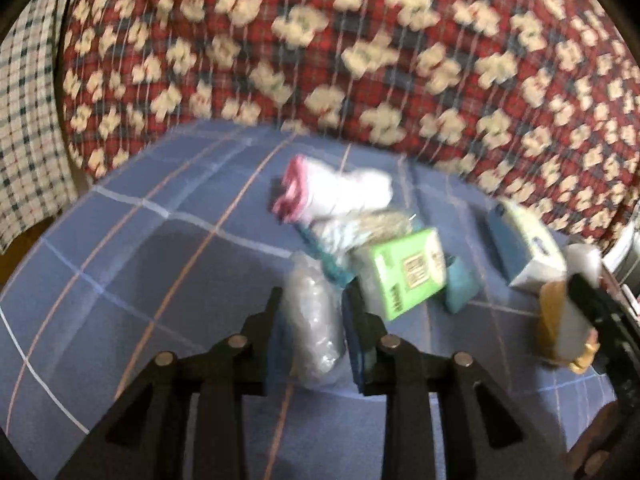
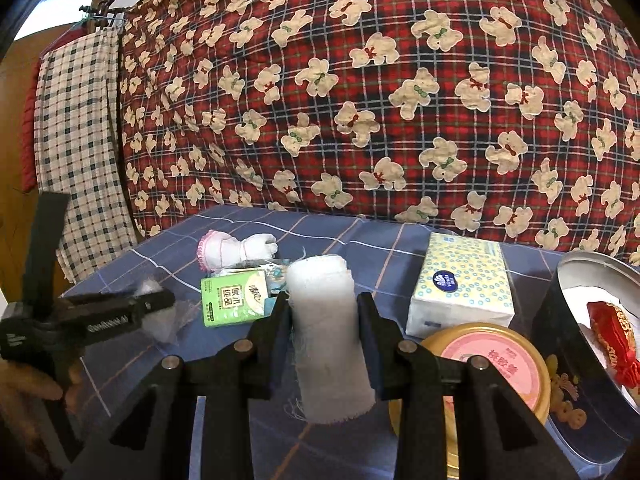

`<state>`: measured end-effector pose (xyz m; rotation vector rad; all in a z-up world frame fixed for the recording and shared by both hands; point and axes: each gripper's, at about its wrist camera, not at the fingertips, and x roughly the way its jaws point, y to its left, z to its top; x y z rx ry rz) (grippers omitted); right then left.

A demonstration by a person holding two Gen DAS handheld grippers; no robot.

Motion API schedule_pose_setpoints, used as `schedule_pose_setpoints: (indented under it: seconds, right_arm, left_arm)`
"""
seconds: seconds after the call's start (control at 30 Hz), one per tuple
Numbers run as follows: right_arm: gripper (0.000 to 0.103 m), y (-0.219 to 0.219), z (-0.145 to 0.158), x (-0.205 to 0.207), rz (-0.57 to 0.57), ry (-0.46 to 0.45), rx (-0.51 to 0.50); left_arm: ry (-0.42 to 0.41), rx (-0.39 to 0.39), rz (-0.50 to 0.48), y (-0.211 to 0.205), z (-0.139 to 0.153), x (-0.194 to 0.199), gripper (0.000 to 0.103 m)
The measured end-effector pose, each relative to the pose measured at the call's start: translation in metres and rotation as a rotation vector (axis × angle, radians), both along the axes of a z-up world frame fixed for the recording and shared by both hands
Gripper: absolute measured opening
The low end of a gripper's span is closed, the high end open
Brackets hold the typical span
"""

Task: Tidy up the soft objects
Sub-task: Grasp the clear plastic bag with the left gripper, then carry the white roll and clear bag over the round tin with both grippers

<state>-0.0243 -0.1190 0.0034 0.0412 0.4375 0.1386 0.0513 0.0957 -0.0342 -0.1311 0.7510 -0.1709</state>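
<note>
Crinkled clear plastic fills your left gripper (image 1: 310,320) in the left wrist view: its jaws are clamped on one blurred plastic-wrapped bundle (image 1: 316,328), above the blue checked desk (image 1: 120,264). Beyond it lie one green tissue pack (image 1: 404,276), one white sock with a pink cuff (image 1: 336,196) and one dotted tissue pack (image 1: 528,256).

In the right wrist view your right gripper (image 2: 323,312) has its jaws closed against one white gauze roll (image 2: 326,336), upright, frayed at its lower edge. You can count two tissue packs here, the green one (image 2: 234,298) and the dotted one (image 2: 464,290), plus one sock (image 2: 236,250), one pink-lidded jar (image 2: 492,364) and one open round tin (image 2: 580,320). The left gripper (image 2: 160,302) holds its bundle (image 2: 168,320) at the left.
</note>
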Motion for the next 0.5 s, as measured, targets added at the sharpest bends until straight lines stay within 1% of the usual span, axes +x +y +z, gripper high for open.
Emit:
schedule_pose_setpoints:
  seconds: [0.13,0.2,0.27,0.5]
  right_arm:
    - [0.035,-0.003,-0.001,0.000,0.000,0.007,0.014]
    - [0.035,-0.004,-0.002,0.000,0.001,0.013,0.019]
    - [0.035,-0.004,-0.002,0.000,0.002,0.016,0.020]
    - [0.035,-0.003,0.001,-0.003,0.012,-0.010,0.026]
  left_arm:
    - [0.062,-0.014,-0.005,0.001,-0.010,0.007,0.027]
    - [0.079,-0.021,-0.013,0.001,-0.013,0.008,0.022]
    - [0.068,-0.029,-0.012,0.002,-0.011,0.006,0.017]
    - [-0.054,-0.051,0.010,0.006,0.003,-0.011,0.017]
